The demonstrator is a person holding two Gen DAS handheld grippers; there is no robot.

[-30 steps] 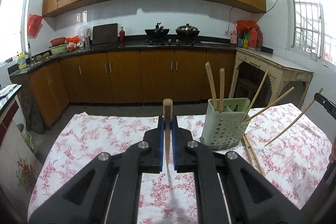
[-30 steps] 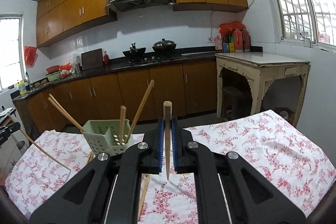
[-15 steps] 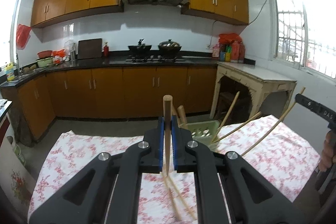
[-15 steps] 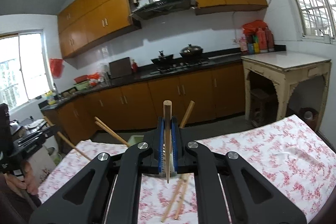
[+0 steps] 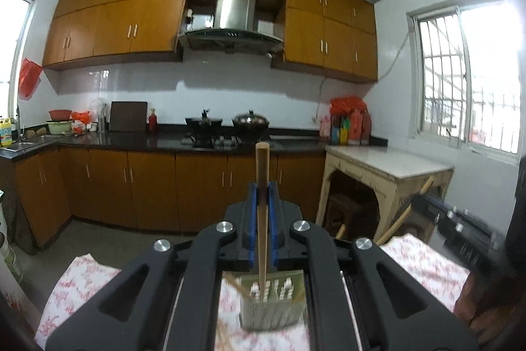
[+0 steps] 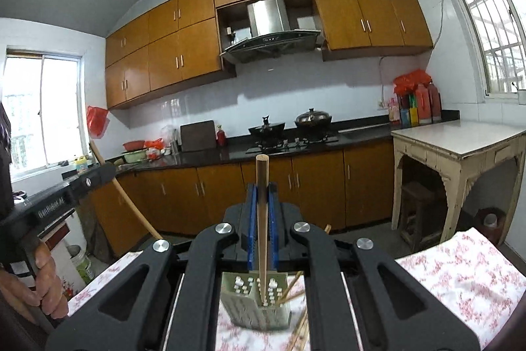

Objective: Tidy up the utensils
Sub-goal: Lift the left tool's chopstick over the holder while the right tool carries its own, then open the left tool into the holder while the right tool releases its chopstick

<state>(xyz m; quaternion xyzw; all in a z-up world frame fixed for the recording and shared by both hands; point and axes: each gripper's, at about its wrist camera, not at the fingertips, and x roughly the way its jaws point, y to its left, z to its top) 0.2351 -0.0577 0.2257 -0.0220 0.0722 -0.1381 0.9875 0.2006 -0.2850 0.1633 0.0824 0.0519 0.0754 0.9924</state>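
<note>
My left gripper [image 5: 262, 196] is shut on a wooden chopstick [image 5: 262, 219] held upright, its lower tip over the pale green perforated utensil holder [image 5: 273, 311] on the floral tablecloth. My right gripper [image 6: 262, 196] is shut on another wooden chopstick [image 6: 262, 219], its tip inside or just above the same holder [image 6: 256, 305]. More chopsticks [image 6: 294, 290] lean out of the holder. The right gripper shows at the right of the left wrist view [image 5: 460, 226]; the left gripper shows at the left of the right wrist view [image 6: 65, 196] with its chopstick [image 6: 131, 203].
The table carries a floral cloth [image 6: 460, 278]. Loose chopsticks [image 6: 299, 334] lie beside the holder. Beyond are kitchen cabinets [image 5: 148, 186], a stove with pots [image 5: 227, 127] and a cream side table [image 5: 388, 166].
Both grippers have risen and moved in over the holder, which now sits directly beneath the jaws in both views. The chopsticks stay gripped.
</note>
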